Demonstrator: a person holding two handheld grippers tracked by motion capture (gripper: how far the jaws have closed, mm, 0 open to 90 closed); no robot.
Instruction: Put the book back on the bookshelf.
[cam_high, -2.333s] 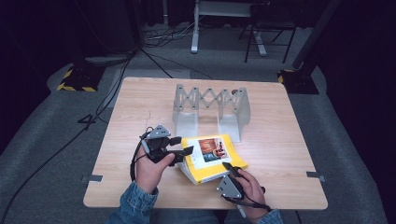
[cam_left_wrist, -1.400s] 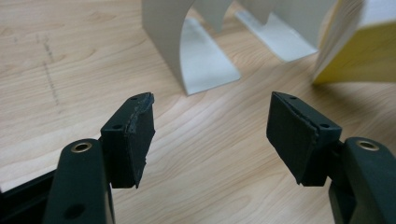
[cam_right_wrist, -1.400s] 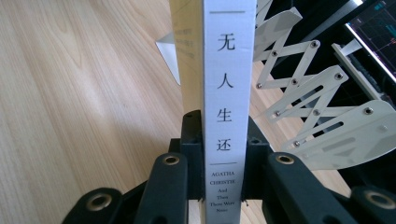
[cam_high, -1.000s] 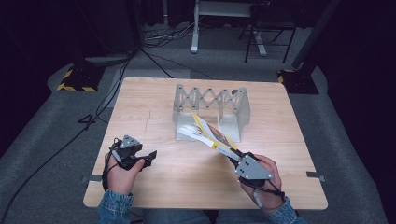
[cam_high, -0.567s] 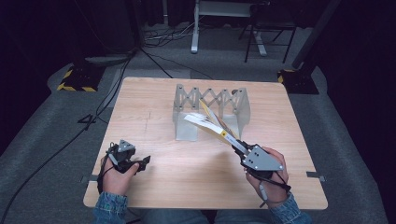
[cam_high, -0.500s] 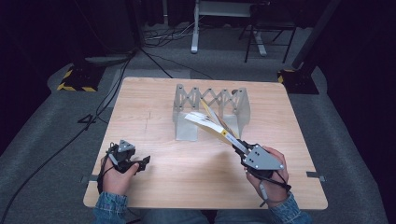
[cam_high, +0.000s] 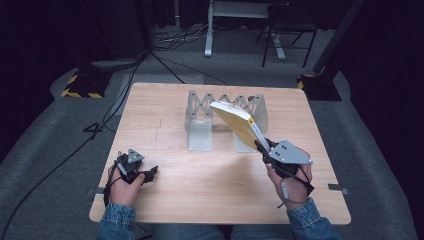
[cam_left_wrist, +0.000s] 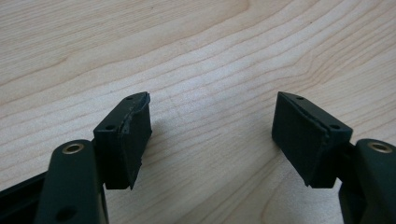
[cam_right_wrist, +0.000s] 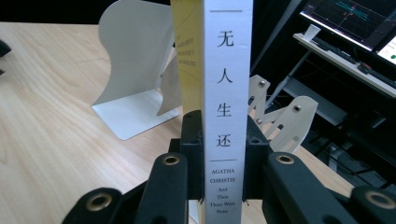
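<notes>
Above the table, the right gripper (cam_high: 263, 149) clamps a book (cam_high: 236, 120) by its spine (left gripper (cam_high: 150, 173) gapes empty); tilted, it could snag the expanding bookend rack (cam_high: 200, 112).

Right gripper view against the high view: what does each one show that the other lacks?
Right gripper view alone: the spine lettering, with Agatha Christie's name, and the fingers pinching it. High view alone: the left gripper open near the table's front edge, and both hands. Shared: the book in the right gripper and the expandable metal bookend rack.
</notes>
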